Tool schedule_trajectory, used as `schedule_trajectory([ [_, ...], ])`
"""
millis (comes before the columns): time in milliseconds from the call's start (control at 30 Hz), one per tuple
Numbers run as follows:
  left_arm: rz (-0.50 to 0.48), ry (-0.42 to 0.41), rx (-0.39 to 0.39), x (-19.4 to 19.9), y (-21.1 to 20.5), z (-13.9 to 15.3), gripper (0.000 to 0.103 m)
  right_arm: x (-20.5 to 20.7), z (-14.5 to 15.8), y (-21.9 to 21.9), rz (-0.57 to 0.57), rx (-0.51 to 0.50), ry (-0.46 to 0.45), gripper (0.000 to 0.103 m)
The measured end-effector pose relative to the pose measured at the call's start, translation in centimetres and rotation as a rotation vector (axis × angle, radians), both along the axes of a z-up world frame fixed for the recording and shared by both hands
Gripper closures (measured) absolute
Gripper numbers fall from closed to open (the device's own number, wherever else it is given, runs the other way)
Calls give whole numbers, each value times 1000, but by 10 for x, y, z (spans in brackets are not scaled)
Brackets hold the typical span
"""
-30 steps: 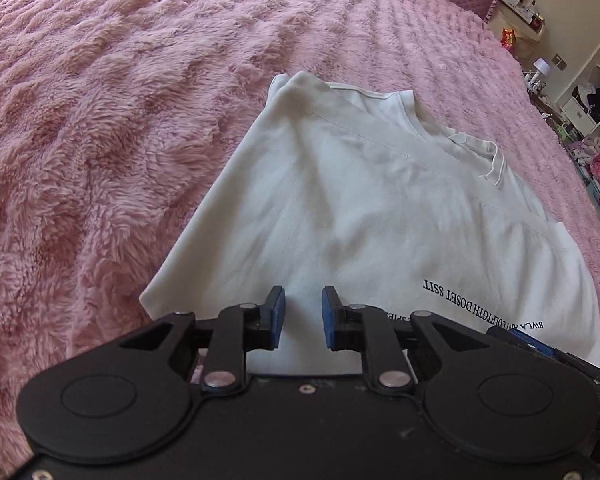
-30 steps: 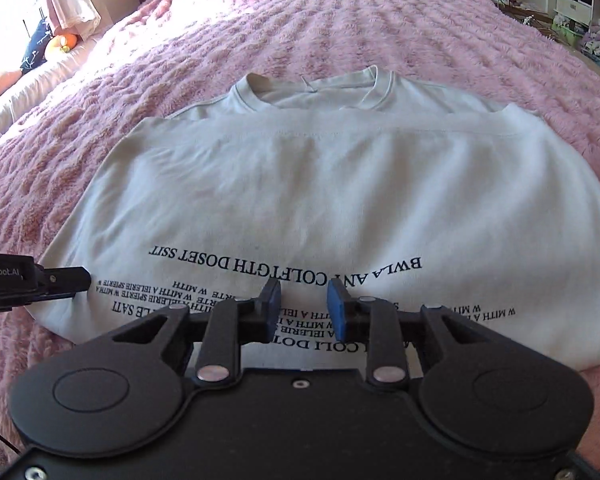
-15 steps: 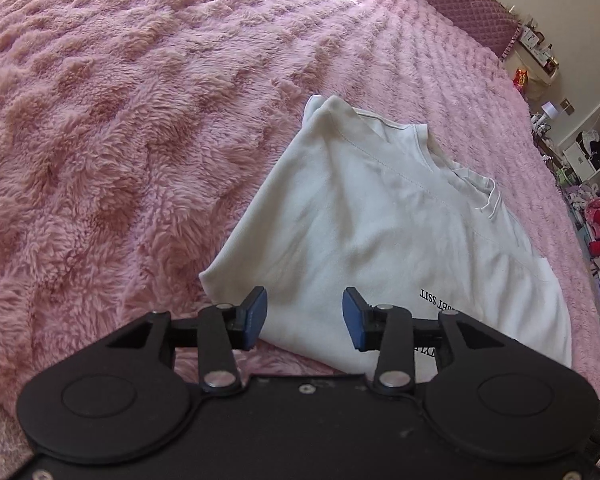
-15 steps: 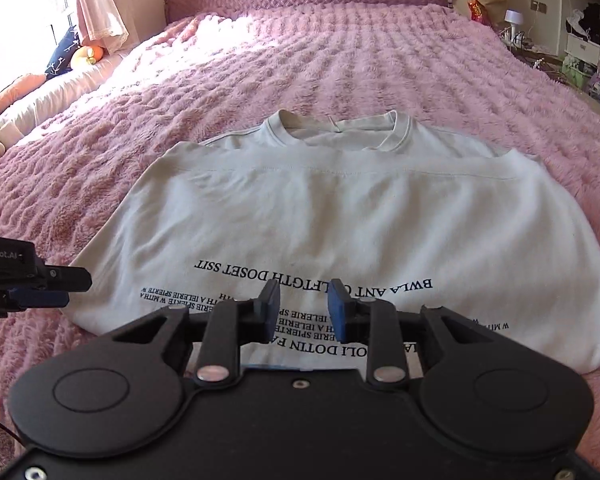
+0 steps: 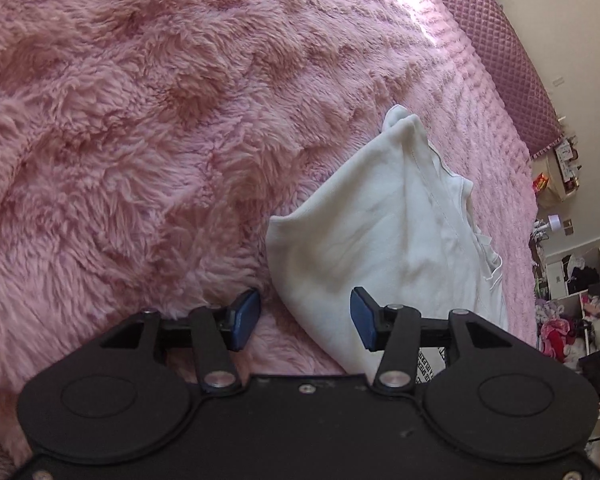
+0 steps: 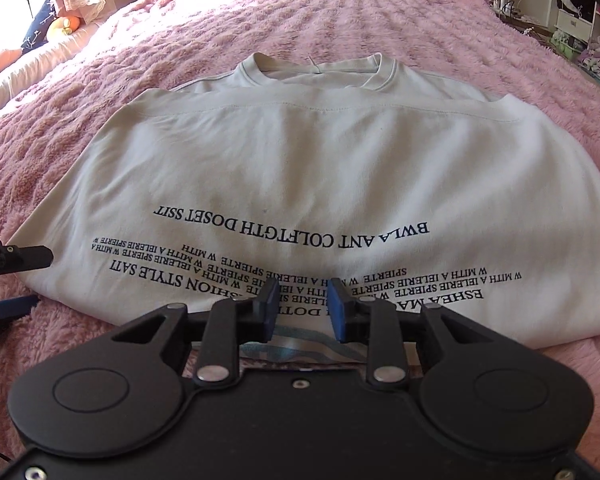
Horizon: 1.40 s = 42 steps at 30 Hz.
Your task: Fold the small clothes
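Observation:
A cream T-shirt [image 6: 300,172] with black printed text lies folded on the pink fluffy bed, collar at the far end. My right gripper [image 6: 303,308] hovers over the shirt's near edge, its jaws a small way apart with nothing between them. My left gripper [image 5: 305,318] is open wide at the shirt's left near corner [image 5: 364,248]; the corner's edge lies between its pads, not pinched. The left gripper also shows at the left edge of the right wrist view [image 6: 10,276].
The pink fluffy bedspread [image 5: 140,120] spreads all around the shirt. A quilted purple headboard [image 5: 500,52] is at the far end. Shelves and piled clothes [image 6: 580,20] stand off the bed's right side. Pillows and a toy [image 6: 60,26] lie far left.
My left gripper has opened wide and shifted left, down to the shirt's left corner. My right gripper has come closer over the shirt's near edge and opened slightly.

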<state>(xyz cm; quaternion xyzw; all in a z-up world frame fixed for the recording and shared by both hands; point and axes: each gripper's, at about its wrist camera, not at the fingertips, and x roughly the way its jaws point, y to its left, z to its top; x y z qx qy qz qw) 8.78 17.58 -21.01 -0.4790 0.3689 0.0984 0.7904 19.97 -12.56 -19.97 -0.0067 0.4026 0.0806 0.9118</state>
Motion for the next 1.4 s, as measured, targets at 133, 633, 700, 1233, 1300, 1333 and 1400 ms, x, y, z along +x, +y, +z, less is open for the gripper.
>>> schedule_trajectory([
  [133,82,-51,-87,1,9,-14,47,1,0,2,1,-12,2,77],
  [633,112,-68,-75,4,12,-1,85,1,-2,6,-12,-30,-3,76],
  [700,103,-74,-53,1,10,5,87,0,-2,5,-18,-24,-3,76],
  [1233,13,-107,120,26,-7,21,94,-4,-3,3,-66,4,-15,76],
  [1300,5,-127,132,27,-11,28,95,-4,-3,2,-67,10,-16,76],
  [1333,-2,-132,143,28,-13,34,95,-4,-2,1,-68,15,-15,76],
  [1400,-24,-139,165,32,-18,44,95,-4,0,-1,-72,24,-13,76],
])
